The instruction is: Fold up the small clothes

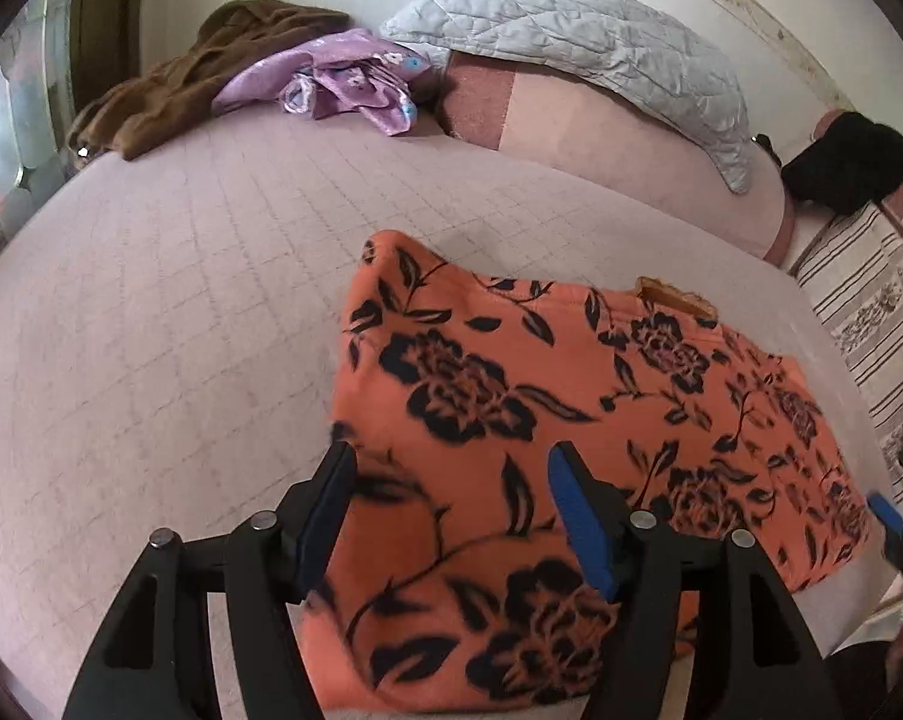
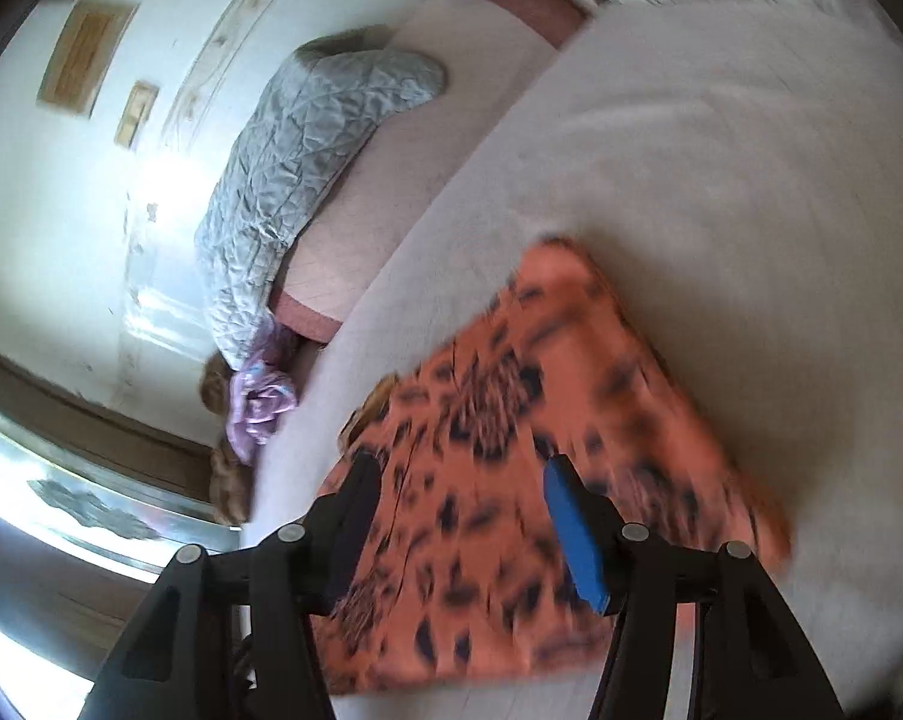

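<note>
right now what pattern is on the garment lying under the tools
Orange garment with a dark floral print, flowers and leaves; sharpest in the left wrist view.

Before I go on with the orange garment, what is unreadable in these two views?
- Orange floral garment: near edge hidden behind the left gripper, left wrist view.
- Same garment: print and folds motion-blurred, right wrist view.
- Right gripper: cut off by the frame edge, left wrist view.

L claw point(image 1: 451, 456) & R claw point(image 2: 460, 468) both gaping, angled down.
</note>
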`<control>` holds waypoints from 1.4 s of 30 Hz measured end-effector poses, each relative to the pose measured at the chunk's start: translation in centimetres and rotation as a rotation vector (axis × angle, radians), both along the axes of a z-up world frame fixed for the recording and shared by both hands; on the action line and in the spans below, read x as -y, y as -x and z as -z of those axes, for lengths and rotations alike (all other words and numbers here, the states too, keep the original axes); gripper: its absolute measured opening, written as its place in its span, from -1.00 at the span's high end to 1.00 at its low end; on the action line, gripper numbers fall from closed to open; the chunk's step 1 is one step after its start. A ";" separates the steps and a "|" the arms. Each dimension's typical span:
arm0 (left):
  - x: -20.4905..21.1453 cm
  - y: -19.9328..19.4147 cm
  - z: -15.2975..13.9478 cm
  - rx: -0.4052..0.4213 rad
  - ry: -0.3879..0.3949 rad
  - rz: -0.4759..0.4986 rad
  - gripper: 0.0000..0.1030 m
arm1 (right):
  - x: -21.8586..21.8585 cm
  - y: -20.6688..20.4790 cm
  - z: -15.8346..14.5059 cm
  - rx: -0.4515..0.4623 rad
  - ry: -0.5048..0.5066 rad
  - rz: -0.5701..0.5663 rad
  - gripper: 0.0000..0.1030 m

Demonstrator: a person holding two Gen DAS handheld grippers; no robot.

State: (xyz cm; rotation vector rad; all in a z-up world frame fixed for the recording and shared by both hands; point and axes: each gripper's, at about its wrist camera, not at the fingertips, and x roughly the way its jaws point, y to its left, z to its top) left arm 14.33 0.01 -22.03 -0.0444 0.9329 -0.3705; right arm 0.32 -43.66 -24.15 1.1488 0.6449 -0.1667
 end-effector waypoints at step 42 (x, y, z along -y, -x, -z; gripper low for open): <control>-15.1 -3.5 0.0 -0.018 0.022 -0.510 -0.57 | -20.2 -4.8 -9.9 0.119 0.511 -0.188 0.63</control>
